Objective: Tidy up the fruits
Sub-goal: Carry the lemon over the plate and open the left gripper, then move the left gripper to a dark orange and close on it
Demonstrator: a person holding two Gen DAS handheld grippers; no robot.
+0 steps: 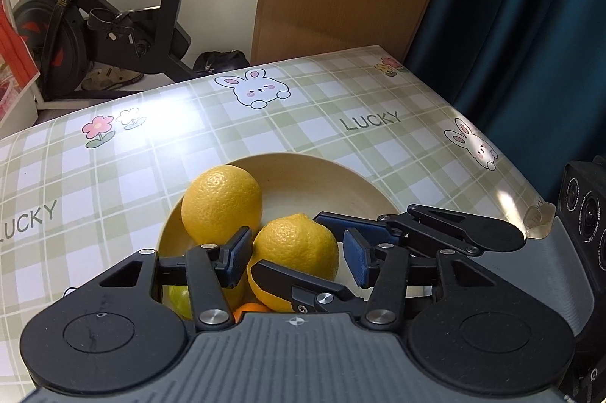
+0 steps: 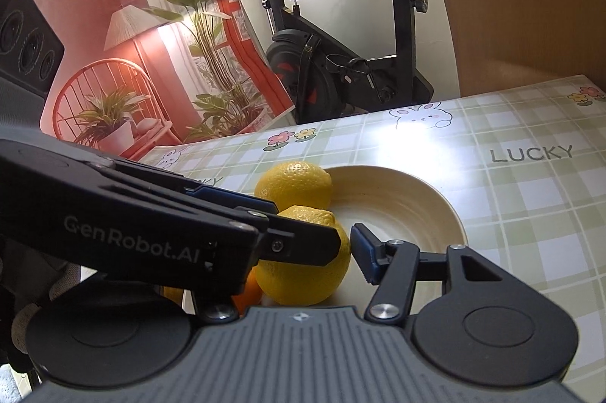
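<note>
Left wrist view, left gripper point(image 1: 297, 257): jaws spread wide, the near yellow lemon point(image 1: 299, 251) between the blue pads, contact not clear.
Fruit: a second yellow lemon point(image 1: 221, 204) behind it, both in the round cream bowl point(image 1: 341, 175).
Surface: green checked tabletop point(image 1: 265, 122); black exercise bike point(image 1: 113, 24) beyond.
Right wrist view, right gripper point(image 2: 303, 251): jaws spread around the near lemon point(image 2: 303, 281); the left gripper's finger crosses in front.

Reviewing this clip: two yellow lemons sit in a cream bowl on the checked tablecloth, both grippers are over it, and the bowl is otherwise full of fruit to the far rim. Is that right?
Not quite. The bowl is not full: the right wrist view shows its far and right side bare. The rest holds: two lemons, far and near, in the bowl on the checked tablecloth, with the left gripper and right gripper over it.
</note>
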